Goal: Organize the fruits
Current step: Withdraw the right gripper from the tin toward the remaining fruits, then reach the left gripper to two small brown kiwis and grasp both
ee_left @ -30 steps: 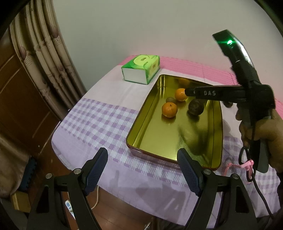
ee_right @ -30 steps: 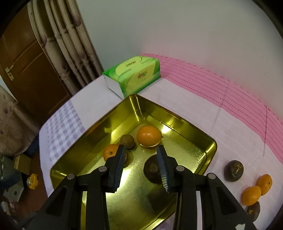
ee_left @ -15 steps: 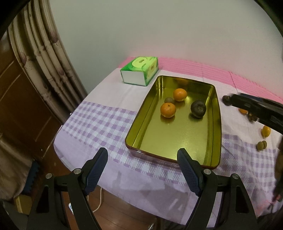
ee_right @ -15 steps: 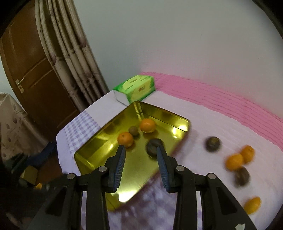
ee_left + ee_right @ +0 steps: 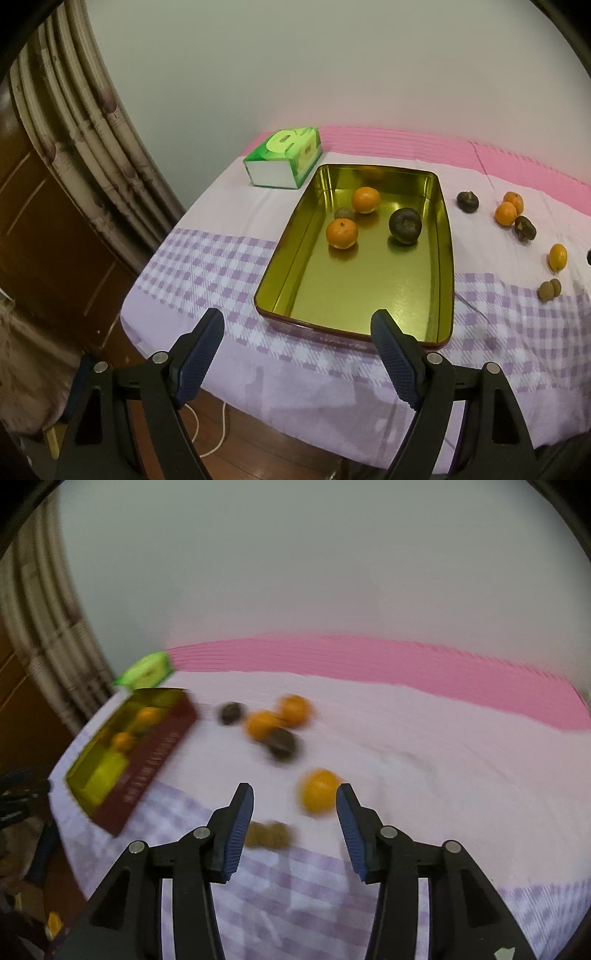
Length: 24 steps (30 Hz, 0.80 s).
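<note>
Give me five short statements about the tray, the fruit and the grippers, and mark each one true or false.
1. The gold tray holds two oranges. True.
2. The green tissue box sits inside the tray. False: it stands on the tablecloth beside the tray's far left corner.
3. The left gripper grips an orange. False: it is open and holds nothing.
4. Fruit lies on the cloth to the right of the tray. True: oranges and dark fruits lie there.
5. The right gripper clamps the tray's rim. False: its jaws are opening over the cloth, empty, with a loose orange just ahead.
</note>
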Each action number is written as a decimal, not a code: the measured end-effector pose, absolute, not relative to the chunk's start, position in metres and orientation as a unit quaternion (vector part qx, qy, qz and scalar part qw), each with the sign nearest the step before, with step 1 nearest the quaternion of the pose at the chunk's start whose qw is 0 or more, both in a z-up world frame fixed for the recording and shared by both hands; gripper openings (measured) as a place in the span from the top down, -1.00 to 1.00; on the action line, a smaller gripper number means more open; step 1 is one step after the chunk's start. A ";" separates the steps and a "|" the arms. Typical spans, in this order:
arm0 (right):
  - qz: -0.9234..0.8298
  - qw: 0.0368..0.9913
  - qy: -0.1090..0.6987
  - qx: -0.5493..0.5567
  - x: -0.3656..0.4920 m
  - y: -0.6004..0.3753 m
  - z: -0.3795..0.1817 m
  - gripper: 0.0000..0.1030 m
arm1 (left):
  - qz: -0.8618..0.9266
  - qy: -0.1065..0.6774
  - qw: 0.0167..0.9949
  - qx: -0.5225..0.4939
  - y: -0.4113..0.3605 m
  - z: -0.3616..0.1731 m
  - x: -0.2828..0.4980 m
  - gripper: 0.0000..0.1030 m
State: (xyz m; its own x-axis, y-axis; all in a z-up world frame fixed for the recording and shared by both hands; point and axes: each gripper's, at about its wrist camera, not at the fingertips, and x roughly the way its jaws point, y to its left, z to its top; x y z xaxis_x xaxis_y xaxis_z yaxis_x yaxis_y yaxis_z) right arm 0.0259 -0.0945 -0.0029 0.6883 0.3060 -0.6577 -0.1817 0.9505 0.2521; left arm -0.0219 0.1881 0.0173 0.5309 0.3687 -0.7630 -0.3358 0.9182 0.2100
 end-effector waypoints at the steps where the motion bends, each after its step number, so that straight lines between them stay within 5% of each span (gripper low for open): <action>1: 0.118 0.915 0.377 0.088 0.026 -0.105 -0.009 0.12 | 0.202 0.440 0.875 0.023 0.187 0.017 -0.022 -0.60; 18: -0.036 0.890 0.433 0.136 0.046 -0.197 -0.074 -0.04 | 0.169 0.423 0.888 0.058 0.167 0.021 -0.022 -0.62; 24: -0.046 0.896 0.422 0.132 0.051 -0.206 -0.078 -0.30 | 0.072 0.419 0.900 0.090 0.131 0.026 -0.019 -0.62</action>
